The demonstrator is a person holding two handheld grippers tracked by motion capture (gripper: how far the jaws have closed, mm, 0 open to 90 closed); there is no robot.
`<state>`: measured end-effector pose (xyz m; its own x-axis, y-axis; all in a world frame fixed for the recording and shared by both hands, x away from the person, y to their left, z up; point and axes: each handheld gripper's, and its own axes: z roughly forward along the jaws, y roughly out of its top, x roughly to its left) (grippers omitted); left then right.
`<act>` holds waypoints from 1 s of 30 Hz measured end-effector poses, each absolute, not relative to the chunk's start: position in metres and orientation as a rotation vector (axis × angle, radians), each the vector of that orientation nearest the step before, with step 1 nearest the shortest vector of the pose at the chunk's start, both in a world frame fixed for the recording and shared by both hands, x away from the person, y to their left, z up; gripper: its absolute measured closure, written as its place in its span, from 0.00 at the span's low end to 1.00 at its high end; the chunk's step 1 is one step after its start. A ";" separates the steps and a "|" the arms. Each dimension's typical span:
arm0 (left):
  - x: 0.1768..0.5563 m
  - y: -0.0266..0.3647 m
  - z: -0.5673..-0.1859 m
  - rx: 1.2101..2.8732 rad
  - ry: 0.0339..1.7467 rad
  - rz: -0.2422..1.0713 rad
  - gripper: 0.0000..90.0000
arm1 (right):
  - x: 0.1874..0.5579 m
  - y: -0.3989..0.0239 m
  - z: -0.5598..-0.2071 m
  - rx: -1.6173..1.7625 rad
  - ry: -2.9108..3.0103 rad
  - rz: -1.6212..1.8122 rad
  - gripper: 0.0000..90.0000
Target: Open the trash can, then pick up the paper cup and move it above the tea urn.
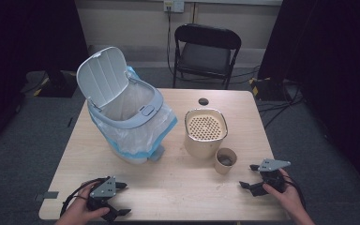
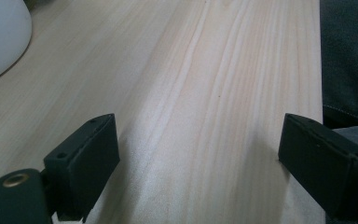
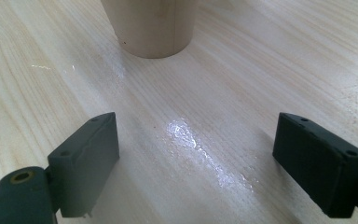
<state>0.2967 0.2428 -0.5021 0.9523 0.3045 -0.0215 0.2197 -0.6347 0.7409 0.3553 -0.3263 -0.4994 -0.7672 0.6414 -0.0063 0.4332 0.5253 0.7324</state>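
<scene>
Paper cup (image 1: 225,160) w/ some dark stuff in it sits on the table (image 1: 178,187), right-front area, touching or just beside the beige strainer pot (image 1: 205,132). In the right gripper view the cup base (image 3: 151,28) is dead ahead of my fingers, near but apart, nothing between them.

Right gripper (image 1: 254,177): low over the table, pointing left toward the cup, fingers (image 3: 86,158) wide, holding nothing. Wet streak (image 3: 200,154) on the wood between the fingers, so surface may be slick there.

Left gripper (image 1: 117,199): parked at the near-left edge of the table, fingers (image 2: 84,161) wide too, empty, just bare wood in front plus a bit of white bin base (image 2: 0,37) in the corner of the left gripper view.

Bin (image 1: 124,112) w/ blue-edged liner is on the left half, lid (image 1: 101,75) flipped up, mouth open. Black folding chair (image 1: 206,54) behind the table, irrelevant.

Step, imo: approach phase for a cup grab w/ the right. Prob goal = dump cup contents into the open bin, though strainer pot is also a candidate; can't say which.

Next move needs: slide fwd till the cup wall is between the fingers, stay centred, grip mid-height. Light squeeze, since paper wall will crush. Cup hugs the pot, so far finger has little clearance on that side; come in from the free side. Keep upright on lift so nothing spills early.
</scene>
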 end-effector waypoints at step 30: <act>0.297 0.243 -0.502 2.287 0.360 0.132 0.12 | 0.374 -0.311 -0.481 0.812 2.557 1.161 0.16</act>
<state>0.2968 0.2426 -0.5020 0.9540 0.2991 -0.0195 0.2156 -0.6396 0.7379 0.3744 -0.3107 -0.4810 -0.8237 0.5662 0.0288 0.3945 0.5359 0.7464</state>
